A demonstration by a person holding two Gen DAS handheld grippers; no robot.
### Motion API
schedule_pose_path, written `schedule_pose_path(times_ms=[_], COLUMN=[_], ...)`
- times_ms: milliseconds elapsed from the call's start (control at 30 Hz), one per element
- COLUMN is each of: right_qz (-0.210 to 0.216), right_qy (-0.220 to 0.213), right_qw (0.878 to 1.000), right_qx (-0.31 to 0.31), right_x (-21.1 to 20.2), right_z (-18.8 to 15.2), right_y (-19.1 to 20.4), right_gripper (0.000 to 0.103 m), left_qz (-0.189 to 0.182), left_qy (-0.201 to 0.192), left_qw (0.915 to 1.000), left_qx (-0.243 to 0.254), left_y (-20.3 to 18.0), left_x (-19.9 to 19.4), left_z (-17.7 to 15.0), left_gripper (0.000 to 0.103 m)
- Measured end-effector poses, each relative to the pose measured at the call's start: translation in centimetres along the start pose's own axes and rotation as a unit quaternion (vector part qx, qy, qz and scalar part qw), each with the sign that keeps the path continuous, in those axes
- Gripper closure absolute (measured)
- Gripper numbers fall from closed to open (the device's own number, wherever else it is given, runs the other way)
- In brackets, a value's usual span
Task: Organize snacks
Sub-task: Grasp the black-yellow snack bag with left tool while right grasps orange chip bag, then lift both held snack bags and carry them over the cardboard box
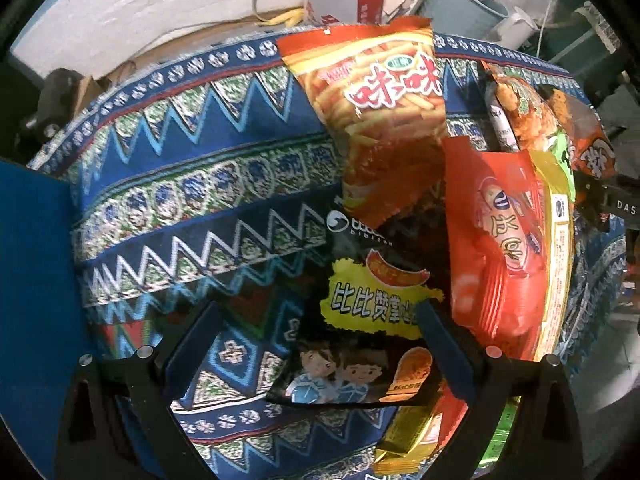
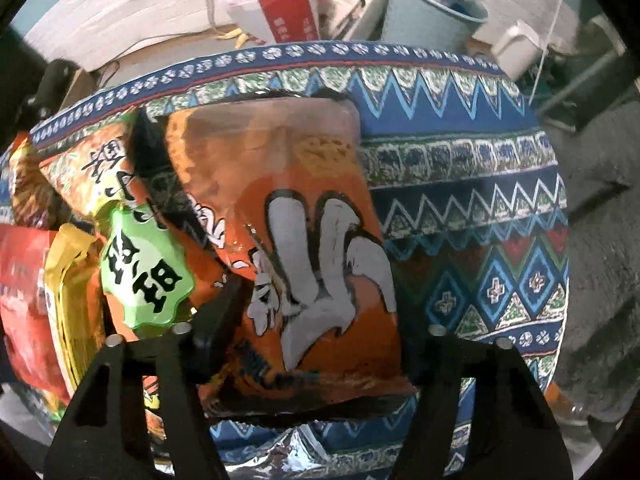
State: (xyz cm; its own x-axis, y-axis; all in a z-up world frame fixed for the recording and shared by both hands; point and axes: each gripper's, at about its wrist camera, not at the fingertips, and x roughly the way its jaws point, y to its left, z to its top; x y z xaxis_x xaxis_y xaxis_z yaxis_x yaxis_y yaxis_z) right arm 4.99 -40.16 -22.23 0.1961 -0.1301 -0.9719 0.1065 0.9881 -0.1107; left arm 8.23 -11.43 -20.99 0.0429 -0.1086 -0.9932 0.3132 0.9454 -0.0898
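Over the patterned cloth (image 2: 460,184), the right gripper (image 2: 316,344) clamps an orange snack bag (image 2: 280,200) (left gripper (image 1: 320,344) gapes, straddling a black bag (image 1: 360,356))

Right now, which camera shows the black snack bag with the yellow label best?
The left wrist view: the black snack bag lies face up on the patterned cloth between the left gripper fingers, its yellow label and cartoon figures readable. In the right wrist view I cannot pick it out; orange bags fill that frame.
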Motion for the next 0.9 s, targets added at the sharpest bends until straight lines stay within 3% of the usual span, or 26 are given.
schedule_pose_path(times_ms=[133,200,267,333,500,667,833,900], right_qz=[-0.001,-0.004,-0.002,-0.007,-0.005,-0.012,-0.009,0.000], right_qy=[-0.018,-0.024,-0.030,-0.037,-0.055,-0.078,-0.100,-0.103], right_qw=[1.000,0.999,0.999,0.999,0.998,0.997,0.995,0.995], right_qx=[0.016,0.023,0.023,0.025,0.020,0.002,-0.013,-0.011], right_x=[-2.0,-2.3,-2.8,-3.2,-5.0,-6.8,-8.9,-9.3], right_z=[-0.6,-0.5,-0.6,-0.7,-1.1,-1.3,-1.8,-2.1], right_y=[-0.1,-0.3,-0.3,-0.5,-0.2,1.0,2.4,2.6], right_gripper=[0.056,0.057,0.058,0.058,0.058,0.058,0.058,0.058], left_qz=[0.000,-0.003,-0.029,-0.046,-0.018,-0.016,-0.027,-0.029], left_qy=[-0.014,-0.021,-0.023,-0.021,-0.039,-0.056,-0.057,-0.052], left_qw=[0.9997,0.9993,0.9987,0.9981,0.9971,0.9965,0.9966,0.9969], left_qx=[0.022,0.031,0.035,0.034,0.063,0.060,0.053,0.051], left_y=[-0.6,-1.0,-1.4,-1.8,-3.4,-3.7,-3.1,-2.8], left_x=[0.0,-0.2,-0.6,-1.1,-2.5,-4.4,-5.0,-4.6], left_z=[-0.9,-1.1,-1.4,-1.8,-2.4,-2.8,-3.0,-3.2], left_gripper=[0.004,0.013,0.038,0.052,0.062,0.081,0.087,0.079])
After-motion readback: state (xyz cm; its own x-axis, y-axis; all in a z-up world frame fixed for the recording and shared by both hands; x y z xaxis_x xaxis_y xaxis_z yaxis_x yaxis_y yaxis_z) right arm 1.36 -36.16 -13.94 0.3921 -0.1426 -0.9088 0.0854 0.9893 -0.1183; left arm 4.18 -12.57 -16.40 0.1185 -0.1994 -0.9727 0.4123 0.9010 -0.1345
